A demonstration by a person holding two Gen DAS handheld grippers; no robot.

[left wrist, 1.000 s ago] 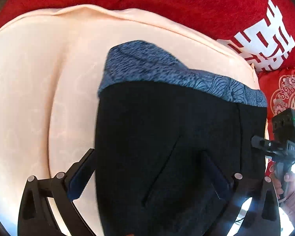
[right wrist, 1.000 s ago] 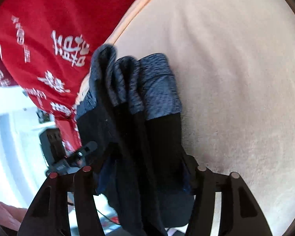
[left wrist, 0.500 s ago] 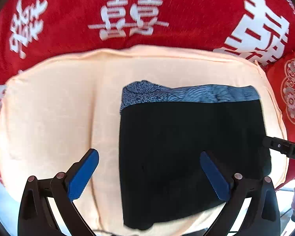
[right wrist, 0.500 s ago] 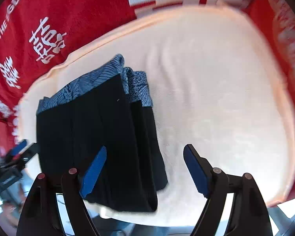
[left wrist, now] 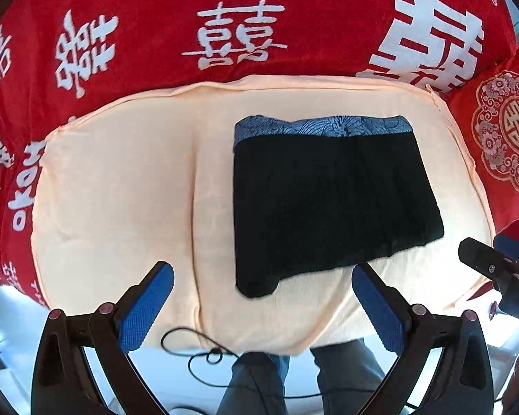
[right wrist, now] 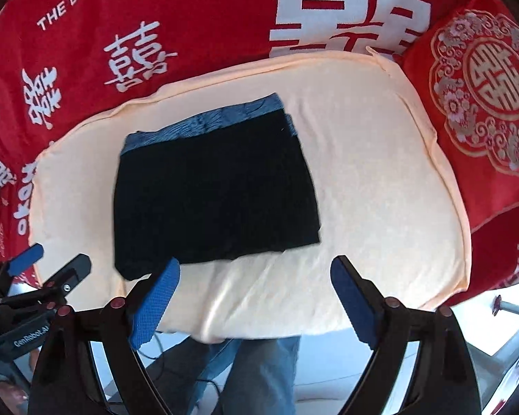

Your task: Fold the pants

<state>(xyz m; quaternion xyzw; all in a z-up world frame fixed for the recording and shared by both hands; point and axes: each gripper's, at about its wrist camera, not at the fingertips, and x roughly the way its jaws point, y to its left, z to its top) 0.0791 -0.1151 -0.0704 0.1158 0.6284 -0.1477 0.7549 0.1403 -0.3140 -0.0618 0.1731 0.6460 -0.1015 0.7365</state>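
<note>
Pants lie folded on the cushion, toward its right edge, waistband at the back. Left gripper gapes empty; right gripper, jaws just widened, holds nothing.

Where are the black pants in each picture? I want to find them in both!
Left wrist view: the pants lie folded right of the middle, on the cream cushion.
Right wrist view: the pants lie folded left of the middle, on the same cushion.
Shared landmark: the blue patterned waistband along the pants' far edge, toward the red cloth.
</note>
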